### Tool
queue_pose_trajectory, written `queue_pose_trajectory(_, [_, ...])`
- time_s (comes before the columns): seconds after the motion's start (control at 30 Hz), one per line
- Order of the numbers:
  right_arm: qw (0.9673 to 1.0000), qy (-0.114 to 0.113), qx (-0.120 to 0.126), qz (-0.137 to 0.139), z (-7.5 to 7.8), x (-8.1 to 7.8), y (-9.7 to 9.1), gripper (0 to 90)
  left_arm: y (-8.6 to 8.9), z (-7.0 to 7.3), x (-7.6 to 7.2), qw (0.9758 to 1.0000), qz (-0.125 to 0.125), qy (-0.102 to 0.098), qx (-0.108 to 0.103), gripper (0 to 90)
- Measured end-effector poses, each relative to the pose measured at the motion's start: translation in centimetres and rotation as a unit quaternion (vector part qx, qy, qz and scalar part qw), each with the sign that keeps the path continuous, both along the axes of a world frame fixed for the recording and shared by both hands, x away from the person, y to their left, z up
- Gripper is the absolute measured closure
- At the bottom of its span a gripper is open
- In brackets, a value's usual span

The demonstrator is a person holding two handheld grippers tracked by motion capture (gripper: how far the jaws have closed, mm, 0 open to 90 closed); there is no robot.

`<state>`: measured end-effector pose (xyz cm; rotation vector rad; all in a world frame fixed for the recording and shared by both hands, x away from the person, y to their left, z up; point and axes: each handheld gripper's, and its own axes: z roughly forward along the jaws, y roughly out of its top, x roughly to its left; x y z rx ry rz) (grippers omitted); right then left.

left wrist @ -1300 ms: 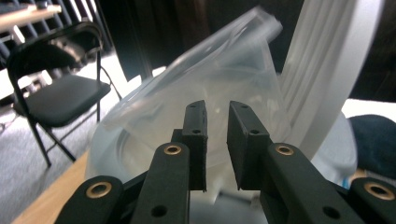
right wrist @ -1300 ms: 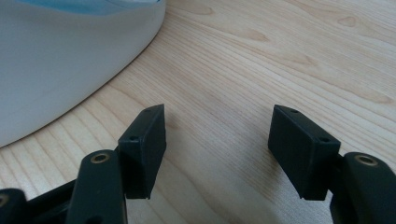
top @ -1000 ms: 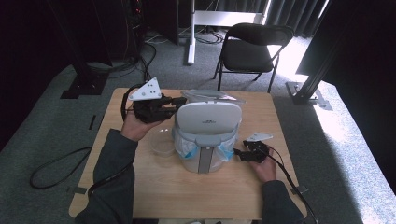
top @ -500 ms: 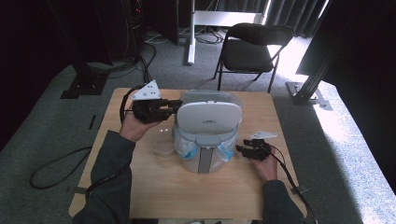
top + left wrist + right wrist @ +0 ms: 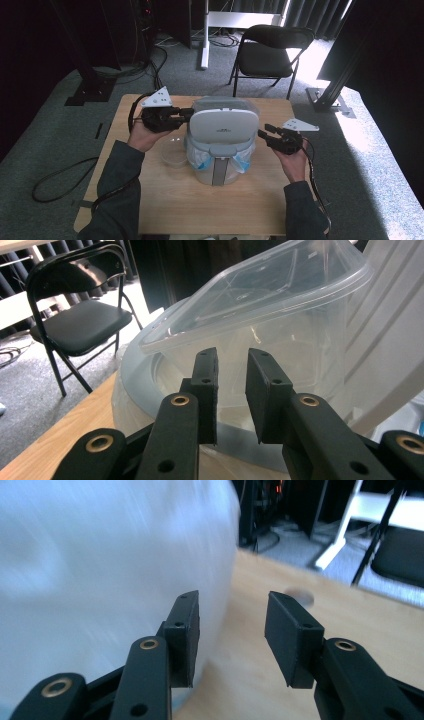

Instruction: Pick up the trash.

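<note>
Bench point(image 5: 200, 200), pale wood, on grey carpet. Centre: white pedal bin point(image 5: 222, 127) with its lid tipped up toward the person, a clear liner bag spilling over the rim and a grey strip down the front. On the open mouth of the bin, behind the raised lid, sits a clear plastic tub point(image 5: 225, 102), tilted; in the left gripper view the tub point(image 5: 260, 305) leans over the bin's grey rim point(image 5: 135, 370). Left tongs point(image 5: 186, 114), held level at the bin's back left corner, point at the tub; left tongs point(image 5: 230, 357) stand a narrow gap apart, just short of the tub wall, with nothing seen between the pads. Right tongs point(image 5: 264, 131), raised off the bench just beside the bin's right flank, aim at it; right tongs point(image 5: 232, 600) have just been closing, still show a gap, and hold nothing. The bin shows there as a blurred white bulk point(image 5: 100, 570) against the left pad. Also on the bench: a shallow clear bowl point(image 5: 174, 152), touching the bin's left foot below the left hand. The raised lid screens the tub from the person's side. Beyond the bench: black folding chair point(image 5: 272, 52), white desk leg point(image 5: 205, 35), black stand base point(image 5: 87, 92), loose cable point(image 5: 55, 177) on the floor.
</note>
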<state>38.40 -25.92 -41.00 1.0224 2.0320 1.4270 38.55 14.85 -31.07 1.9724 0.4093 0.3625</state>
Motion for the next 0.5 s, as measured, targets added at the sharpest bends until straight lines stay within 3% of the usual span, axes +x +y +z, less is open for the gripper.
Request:
queue_pose_trajectory(0.27, [0.9988,-0.047,0.015,0.002,4.5,-0.5,1.2,57.0,0.0,-0.1,0.0,1.0,0.0,0.003,0.003,75.3])
queue_pose_trajectory(0.5, [0.9978,-0.056,0.03,0.017,6.6,0.1,2.2,56.4,-0.2,-0.2,0.1,1.0,-0.005,0.005,0.006,75.3])
